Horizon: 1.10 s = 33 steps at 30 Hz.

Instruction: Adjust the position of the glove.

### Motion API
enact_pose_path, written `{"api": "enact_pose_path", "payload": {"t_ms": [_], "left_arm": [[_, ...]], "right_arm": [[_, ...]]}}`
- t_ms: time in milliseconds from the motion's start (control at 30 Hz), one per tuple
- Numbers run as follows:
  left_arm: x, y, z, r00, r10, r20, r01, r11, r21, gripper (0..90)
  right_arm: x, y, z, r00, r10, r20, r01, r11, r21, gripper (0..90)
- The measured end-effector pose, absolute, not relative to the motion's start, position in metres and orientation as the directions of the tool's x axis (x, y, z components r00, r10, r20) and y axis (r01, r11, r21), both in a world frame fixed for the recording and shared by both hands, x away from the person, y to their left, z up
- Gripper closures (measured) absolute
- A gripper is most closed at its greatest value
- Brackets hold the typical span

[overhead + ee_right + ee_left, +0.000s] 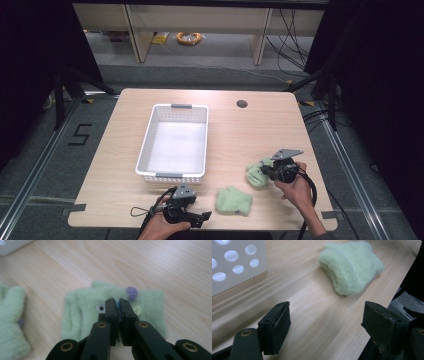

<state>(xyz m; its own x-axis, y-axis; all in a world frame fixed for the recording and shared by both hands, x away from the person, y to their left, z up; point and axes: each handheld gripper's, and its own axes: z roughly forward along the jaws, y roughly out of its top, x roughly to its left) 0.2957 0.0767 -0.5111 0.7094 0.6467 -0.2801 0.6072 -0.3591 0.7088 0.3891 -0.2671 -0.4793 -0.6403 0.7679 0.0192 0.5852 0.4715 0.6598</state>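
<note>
Two pale green fuzzy cloth pieces lie on the wooden table. The right piece (256, 174) (80, 307) has a purple bobble (131, 293) and small button eyes. My right gripper (267, 171) (118, 305) is shut on it, its jaws pinching the fabric near the middle while it rests on the table. The other green piece (233, 200) (352, 265) (11, 315) lies nearer the front edge. My left gripper (204, 217) (329, 325) sits low at the front edge, open, pointing toward that piece with nothing between its jaws.
A white perforated basket (145, 145) (234, 262) stands left of centre with nothing in it. A round cable hole (242, 104) is at the back right of the table. The table's front edge (200, 227) runs just below both hands.
</note>
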Motion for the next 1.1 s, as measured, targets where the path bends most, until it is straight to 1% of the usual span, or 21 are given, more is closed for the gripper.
{"api": "enact_pose_path", "payload": {"t_ms": [33,167,267,367,400,433,467,533,567,633,667,733,767,800,833,867,900,967,1000,1033,1100], "left_arm": [[0.295,0.076,-0.511,0.704,0.647,-0.293,0.612,-0.344,0.712,21.8],[0.296,0.079,-0.51,0.714,0.642,-0.28,0.605,-0.365,0.707,21.9],[0.296,0.077,-0.511,0.702,0.649,-0.294,0.613,-0.339,0.714,21.9],[0.295,0.077,-0.511,0.699,0.652,-0.294,0.613,-0.335,0.715,22.0],[0.295,0.077,-0.511,0.696,0.657,-0.289,0.611,-0.33,0.72,22.0],[0.295,0.077,-0.511,0.7,0.65,-0.295,0.612,-0.335,0.716,22.0],[0.295,0.078,-0.51,0.703,0.65,-0.289,0.61,-0.342,0.715,22.0],[0.296,0.079,-0.51,0.714,0.642,-0.28,0.604,-0.361,0.711,22.0],[0.295,0.078,-0.51,0.705,0.648,-0.289,0.61,-0.345,0.713,22.0],[0.295,0.078,-0.51,0.707,0.647,-0.285,0.606,-0.348,0.715,22.0],[0.295,0.078,-0.51,0.707,0.647,-0.285,0.606,-0.347,0.716,22.1],[0.294,0.077,-0.51,0.699,0.652,-0.293,0.61,-0.33,0.721,22.2],[0.295,0.078,-0.51,0.708,0.648,-0.283,0.604,-0.348,0.717,22.3],[0.295,0.078,-0.51,0.707,0.648,-0.284,0.605,-0.345,0.718,22.3],[0.295,0.078,-0.51,0.708,0.648,-0.281,0.603,-0.348,0.718,22.4],[0.294,0.077,-0.51,0.702,0.65,-0.289,0.607,-0.335,0.721,22.4],[0.294,0.077,-0.51,0.705,0.648,-0.289,0.606,-0.338,0.72,22.4],[0.293,0.076,-0.511,0.699,0.652,-0.294,0.611,-0.331,0.719,22.5],[0.294,0.078,-0.51,0.719,0.638,-0.276,0.597,-0.365,0.715,22.6],[0.294,0.078,-0.51,0.717,0.639,-0.279,0.599,-0.36,0.716,22.6],[0.293,0.078,-0.51,0.716,0.64,-0.278,0.6,-0.36,0.715,22.7]], "right_arm": [[0.387,-0.267,-0.476,-0.642,0.766,0.018,0.576,0.468,0.67,87.3],[0.38,-0.267,-0.466,-0.637,0.771,0.027,0.565,0.442,0.697,87.4],[0.376,-0.268,-0.46,-0.647,0.762,0.029,0.538,0.429,0.726,87.3],[0.368,-0.265,-0.453,-0.641,0.766,0.052,0.547,0.409,0.731,87.3],[0.365,-0.265,-0.451,-0.653,0.756,0.047,0.535,0.417,0.735,87.3],[0.359,-0.262,-0.448,-0.648,0.757,0.079,0.549,0.393,0.738,87.3],[0.357,-0.263,-0.446,-0.66,0.748,0.063,0.527,0.402,0.749,87.3],[0.349,-0.258,-0.44,-0.669,0.741,0.065,0.518,0.401,0.755,87.3],[0.344,-0.255,-0.438,-0.663,0.744,0.08,0.522,0.383,0.762,87.3],[0.339,-0.25,-0.435,-0.686,0.723,0.079,0.504,0.395,0.768,87.2],[0.337,-0.248,-0.434,-0.696,0.715,0.068,0.488,0.401,0.775,87.2],[0.33,-0.241,-0.432,-0.702,0.705,0.097,0.498,0.39,0.775,87.2],[0.328,-0.238,-0.433,-0.718,0.691,0.085,0.476,0.398,0.784,87.2],[0.323,-0.234,-0.433,-0.715,0.692,0.103,0.488,0.389,0.781,87.1],[0.322,-0.233,-0.434,-0.731,0.678,0.083,0.466,0.407,0.786,87.1],[0.317,-0.229,-0.434,-0.726,0.678,0.112,0.488,0.394,0.779,87.1],[0.316,-0.226,-0.436,-0.739,0.666,0.103,0.473,0.403,0.784,87.1],[0.312,-0.22,-0.44,-0.747,0.655,0.114,0.478,0.409,0.777,87.1],[0.31,-0.217,-0.442,-0.745,0.658,0.113,0.482,0.413,0.773,87.0],[0.306,-0.213,-0.445,-0.742,0.657,0.134,0.499,0.407,0.765,86.9],[0.306,-0.21,-0.448,-0.752,0.646,0.128,0.49,0.418,0.765,86.8]]}}
